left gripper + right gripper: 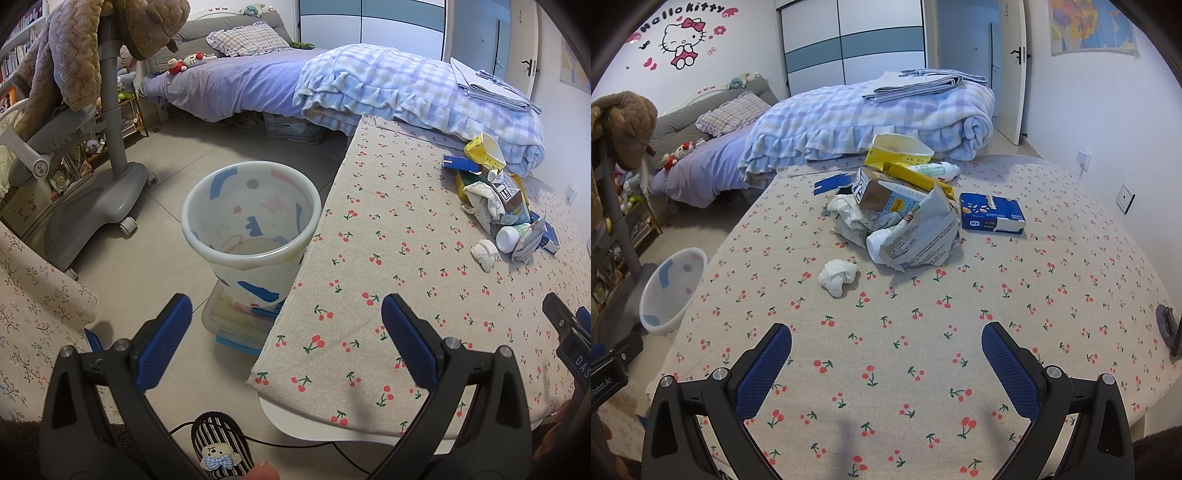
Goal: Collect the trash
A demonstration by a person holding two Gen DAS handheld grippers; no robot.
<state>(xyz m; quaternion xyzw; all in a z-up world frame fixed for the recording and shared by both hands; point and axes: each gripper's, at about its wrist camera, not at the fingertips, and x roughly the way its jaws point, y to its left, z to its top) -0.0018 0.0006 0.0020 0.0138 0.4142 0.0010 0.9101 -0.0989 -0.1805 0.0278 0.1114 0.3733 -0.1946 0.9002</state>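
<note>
The trash sits as a loose heap toward the far side of the cherry-print cloth covered table [923, 332]: a crumpled white tissue ball [837, 276] lies nearest and apart from the rest, behind it a torn white printed paper bag [916, 240], a brown and blue drink carton [882, 197], a yellow paper cup [899, 149], a white plastic bottle [934, 170] and, just to the right, a flattened blue and white carton [991, 214]. The right gripper [886, 362] hovers over bare cloth short of the pile, jaws spread wide and holding nothing; the left gripper [286, 332] is likewise wide open and empty, aimed at the white plastic bin with blue and pink shapes [251, 229]. The tissue ball looks the sensible first pick: come down over it, straddle it fully, and close gently so it does not squirt out. The bin stands on the floor against the table's left edge; no trash is visible inside it.
</note>
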